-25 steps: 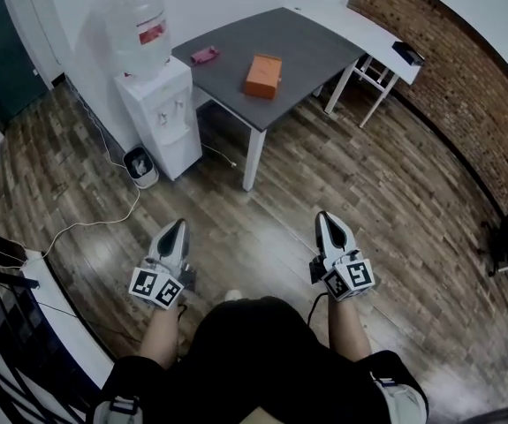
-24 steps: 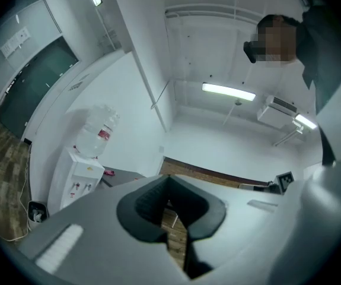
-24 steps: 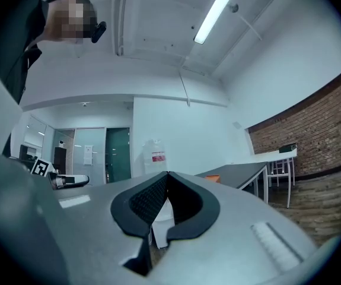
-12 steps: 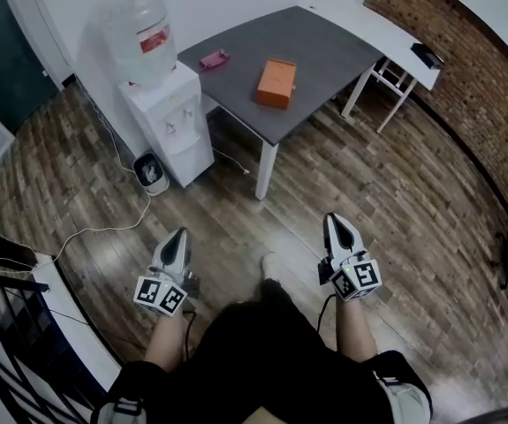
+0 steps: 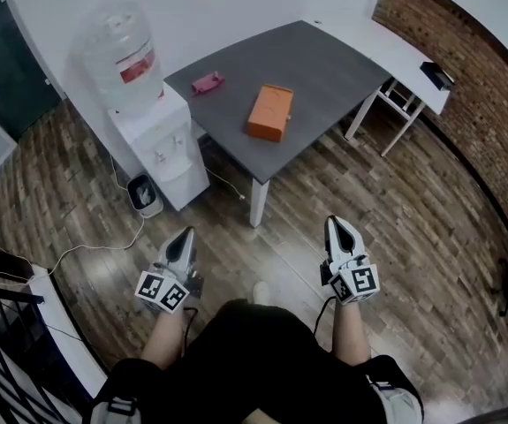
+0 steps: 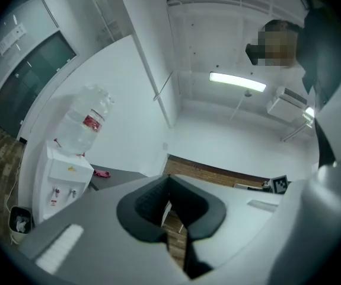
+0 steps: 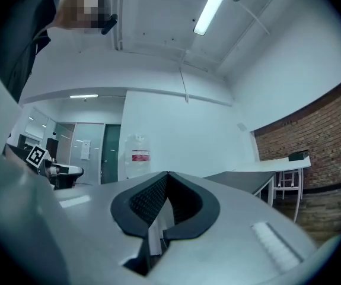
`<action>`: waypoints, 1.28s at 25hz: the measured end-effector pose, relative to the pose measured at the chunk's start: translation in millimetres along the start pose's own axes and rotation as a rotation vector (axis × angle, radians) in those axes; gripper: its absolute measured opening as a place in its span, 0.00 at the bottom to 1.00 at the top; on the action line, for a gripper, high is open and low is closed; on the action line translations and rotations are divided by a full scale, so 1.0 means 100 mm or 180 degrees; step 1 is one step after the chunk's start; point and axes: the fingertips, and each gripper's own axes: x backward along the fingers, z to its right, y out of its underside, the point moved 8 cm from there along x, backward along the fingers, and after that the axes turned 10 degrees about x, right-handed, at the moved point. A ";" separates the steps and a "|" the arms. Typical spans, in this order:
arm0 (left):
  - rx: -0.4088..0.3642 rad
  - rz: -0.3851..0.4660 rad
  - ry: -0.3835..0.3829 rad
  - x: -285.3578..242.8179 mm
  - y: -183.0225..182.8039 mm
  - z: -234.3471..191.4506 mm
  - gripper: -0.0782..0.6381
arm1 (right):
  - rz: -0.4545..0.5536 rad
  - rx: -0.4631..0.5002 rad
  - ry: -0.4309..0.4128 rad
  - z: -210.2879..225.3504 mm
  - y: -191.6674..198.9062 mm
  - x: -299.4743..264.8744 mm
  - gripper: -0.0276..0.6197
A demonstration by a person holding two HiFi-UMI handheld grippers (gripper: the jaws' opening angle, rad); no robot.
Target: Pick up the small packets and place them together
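A small pink packet (image 5: pixel 206 82) lies near the back left corner of the grey table (image 5: pixel 324 64), and shows again as a pink speck (image 6: pixel 101 173) in the left gripper view. An orange box (image 5: pixel 269 112) rests mid-table. My left gripper (image 5: pixel 185 234) and right gripper (image 5: pixel 336 223) hang over the wooden floor, well short of the table's front edge. Both are shut with nothing between their jaws. In each gripper view the dark pads (image 6: pixel 169 186) (image 7: pixel 165 181) meet at the tip.
A white water dispenser (image 5: pixel 158 144) with a clear bottle (image 5: pixel 117 53) stands against the table's left side, a small bin (image 5: pixel 145 193) and cable at its foot. A white desk (image 5: pixel 386 47) adjoins the table on the right, before a brick wall (image 5: pixel 474 104). A black rail (image 5: pixel 6 281) is at left.
Both grippers and the person have moved forward toward the table, which now sits lower and nearer in the head view. The jaws stayed shut.
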 end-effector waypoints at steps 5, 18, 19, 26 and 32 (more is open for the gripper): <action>-0.0008 0.0070 0.0019 -0.51 -0.04 -0.02 0.11 | 0.0037 -0.0055 0.0077 0.48 0.11 -0.18 0.05; -0.0015 0.0007 0.0009 -1.15 -0.06 0.02 0.11 | 0.0084 -0.0185 0.0093 0.96 0.14 -0.42 0.05; -0.0020 -0.0011 0.0027 -1.18 -0.06 0.02 0.11 | 0.0041 -0.0180 0.0100 0.98 0.16 -0.44 0.05; -0.0146 -0.0069 -0.0055 -1.42 -0.08 -0.20 0.11 | -0.0009 -0.0108 0.0152 1.06 0.20 -0.64 0.05; -0.0166 -0.0074 0.0025 -1.85 -0.16 -0.45 0.11 | -0.0083 -0.0078 0.0293 1.27 0.23 -0.89 0.05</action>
